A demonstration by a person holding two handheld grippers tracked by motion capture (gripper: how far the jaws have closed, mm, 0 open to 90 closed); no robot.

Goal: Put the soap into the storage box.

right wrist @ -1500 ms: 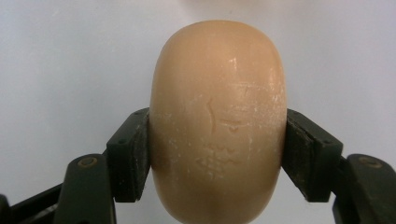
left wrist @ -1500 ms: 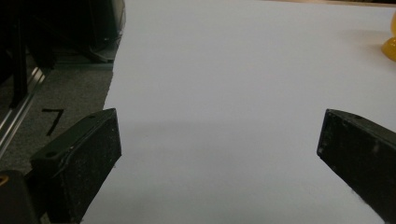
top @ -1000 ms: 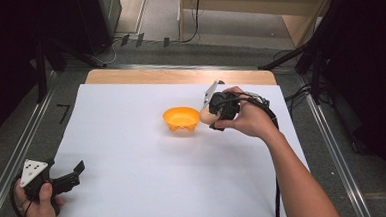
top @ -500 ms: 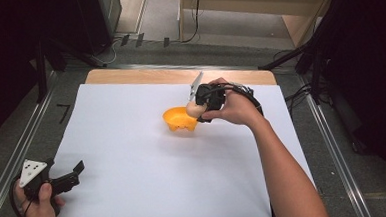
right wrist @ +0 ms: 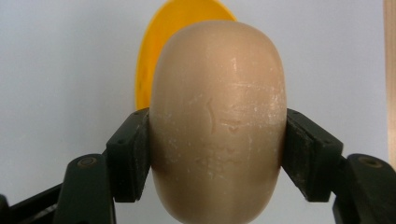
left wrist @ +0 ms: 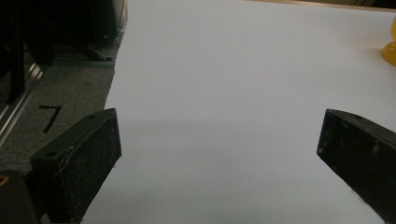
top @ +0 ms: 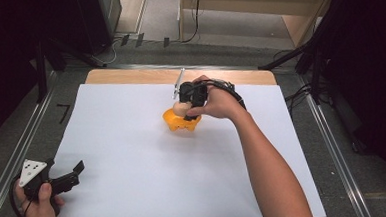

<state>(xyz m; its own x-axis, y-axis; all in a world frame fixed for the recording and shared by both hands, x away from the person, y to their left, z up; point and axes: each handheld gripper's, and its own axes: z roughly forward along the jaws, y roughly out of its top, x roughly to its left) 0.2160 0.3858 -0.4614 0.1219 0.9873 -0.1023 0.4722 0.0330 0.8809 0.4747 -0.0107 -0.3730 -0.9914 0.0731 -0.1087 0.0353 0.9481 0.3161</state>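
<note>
Right gripper view: your right gripper [right wrist: 217, 154] clamps the egg [right wrist: 217, 121] across its middle, bowl [right wrist: 154, 60] just beyond. It looks smooth, probably slippery; keep that grip.

A black mark shaped like the numeral 7 [left wrist: 50, 115] stands on the grey floor beside the white sheet [left wrist: 243, 93], just ahead of the left gripper [left wrist: 219, 154] on its left-jaw side. The same mark [top: 64, 113] appears in the high view. No other lettering can be read.
</note>
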